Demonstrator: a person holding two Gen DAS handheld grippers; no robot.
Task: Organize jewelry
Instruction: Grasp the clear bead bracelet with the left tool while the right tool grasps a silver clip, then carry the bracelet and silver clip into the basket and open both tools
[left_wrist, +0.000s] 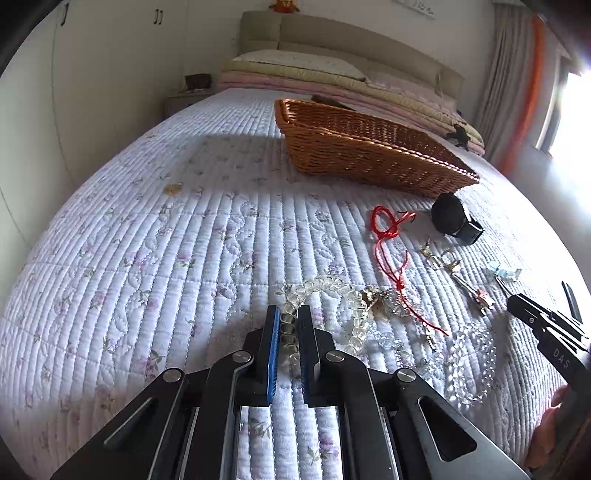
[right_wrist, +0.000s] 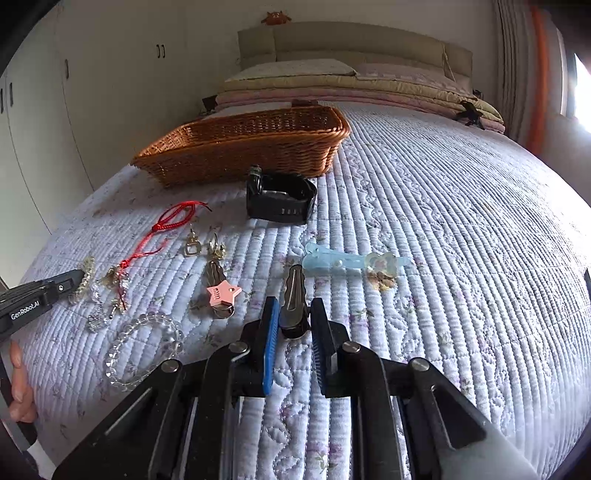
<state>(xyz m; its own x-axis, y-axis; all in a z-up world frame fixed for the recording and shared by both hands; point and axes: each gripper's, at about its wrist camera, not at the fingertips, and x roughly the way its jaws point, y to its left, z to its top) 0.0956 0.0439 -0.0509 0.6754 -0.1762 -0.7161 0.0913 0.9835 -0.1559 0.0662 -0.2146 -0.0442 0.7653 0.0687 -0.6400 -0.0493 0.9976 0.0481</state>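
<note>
- The left gripper (left_wrist: 287, 325) is low over the bed (left_wrist: 184, 236), its blue pads on either side of a strand of clear beads (left_wrist: 325, 286); the beads touch both pads, so it is clenched on the strand.
- The rest of that strand loops away to the right on the quilt and tangles with a gold charm (left_wrist: 373, 297) and the tail of a red cord (left_wrist: 388, 236).
- A second clear bracelet (left_wrist: 476, 354) lies nearer the right gripper.
- The right gripper (right_wrist: 293, 321) sits over a dark metal hair clip (right_wrist: 294, 295); the clip's near end lies between the pads with a gap on each side, so the gripper is released.
- Left of the clip is a clip with a pink star (right_wrist: 221, 291), and beyond it two gold earrings (right_wrist: 205, 245).
- Right of the clip lies a light blue clip (right_wrist: 332, 262), and just beside it a pale charm (right_wrist: 382, 264).
- A black watch (right_wrist: 282, 197) rests on the bed, just in front of the wicker basket (right_wrist: 243, 144).
- From the right wrist view I cannot see into the basket.
</note>
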